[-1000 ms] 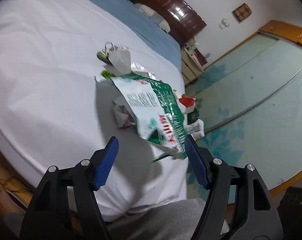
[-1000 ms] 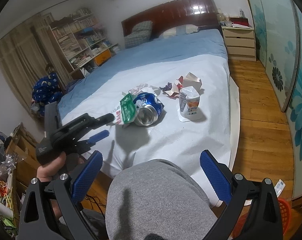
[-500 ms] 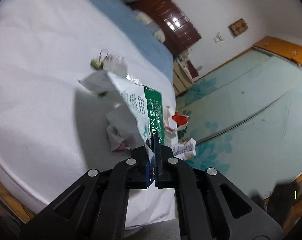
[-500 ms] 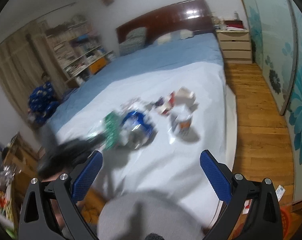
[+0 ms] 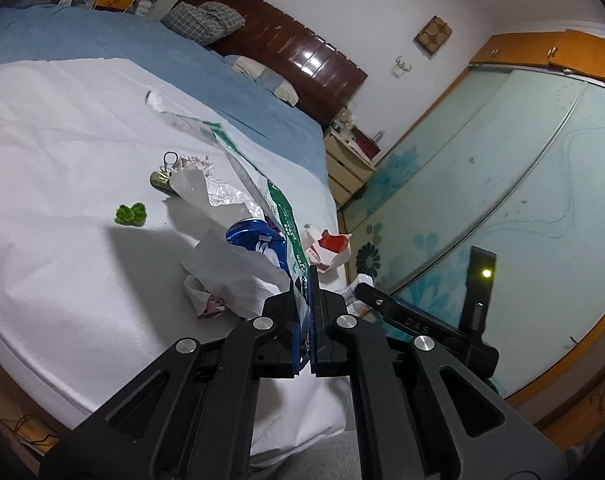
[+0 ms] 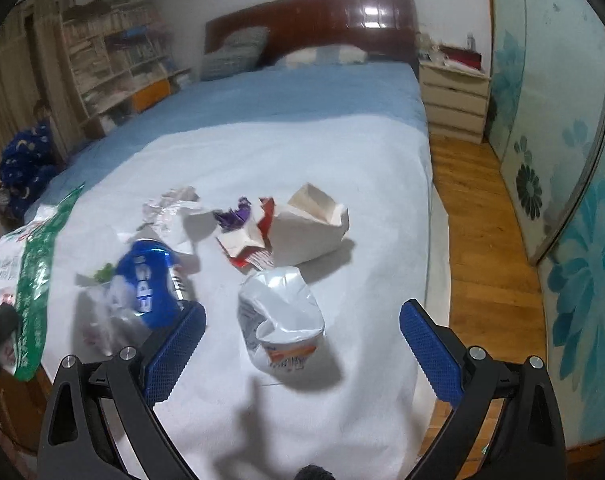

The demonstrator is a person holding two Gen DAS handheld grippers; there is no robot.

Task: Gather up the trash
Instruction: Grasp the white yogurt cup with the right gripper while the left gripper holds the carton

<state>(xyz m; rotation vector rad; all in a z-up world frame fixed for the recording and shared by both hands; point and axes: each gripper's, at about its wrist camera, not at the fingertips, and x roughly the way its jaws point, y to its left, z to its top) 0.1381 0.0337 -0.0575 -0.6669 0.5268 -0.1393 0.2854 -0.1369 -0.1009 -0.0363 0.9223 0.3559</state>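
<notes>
My left gripper [image 5: 304, 280] is shut on the edge of a green and white plastic bag [image 5: 280, 204], which hangs lifted above the white sheet [image 5: 54, 264]; the same bag [image 6: 30, 256] shows at the left of the right wrist view. My right gripper [image 6: 302, 332] stands open just over a crushed white cup [image 6: 280, 320], apart from it. A crushed blue can [image 6: 150, 284] lies left of the cup, seen too as the can [image 5: 254, 236] under the bag. Behind them lie a torn white carton [image 6: 310, 226], a red and white wrapper [image 6: 246, 240] and crumpled paper [image 6: 170, 208].
A green scrap [image 5: 131, 214] and a small key ring [image 5: 164, 172] lie farther up the sheet. The blue bedspread [image 6: 286, 96] and dark headboard [image 6: 314, 20] are beyond. A nightstand [image 6: 454, 100] and wooden floor [image 6: 486, 240] lie right of the bed, with sliding glass doors [image 6: 574, 160] alongside.
My left gripper closed on the bag's edge and lifted it, uncovering the blue can. My right gripper swept forward and down over the bed toward the white cup.
</notes>
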